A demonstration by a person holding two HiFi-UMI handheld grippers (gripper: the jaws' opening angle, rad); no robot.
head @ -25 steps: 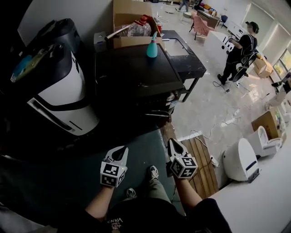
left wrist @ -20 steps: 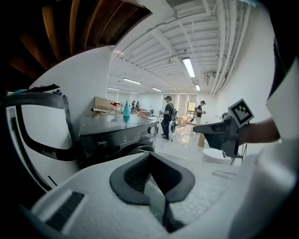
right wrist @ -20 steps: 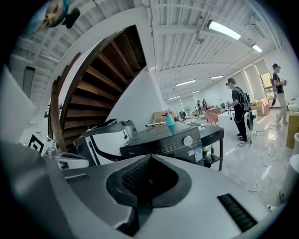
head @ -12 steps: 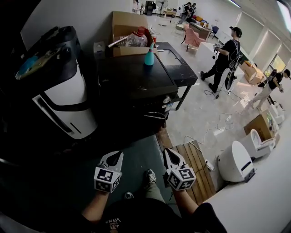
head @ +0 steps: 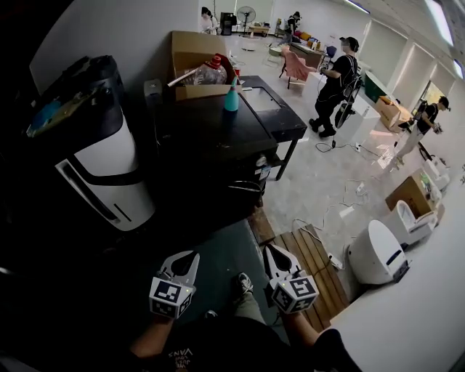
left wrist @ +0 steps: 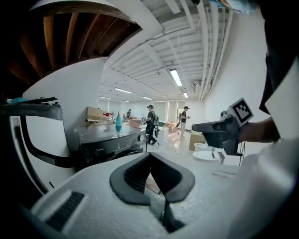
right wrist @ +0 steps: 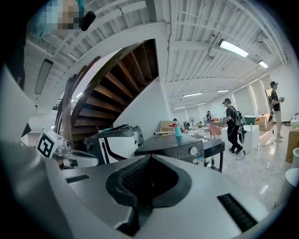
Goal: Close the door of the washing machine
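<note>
Left claw (head: 182, 261) and right claw (head: 277, 257): both clenched, empty, apart from the dark washing machine (head: 211, 138) ahead. Teal bottle (head: 231, 100) stands at its top's far edge.

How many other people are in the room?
4: person in black near the pink chair, person at far right, two small figures at the back. More may be hidden.

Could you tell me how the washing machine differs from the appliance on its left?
The washing machine is dark; the appliance has a white front with a black band. The washing machine's top is flat, holding a teal bottle; the appliance's slopes. Both stand by the wall.
</note>
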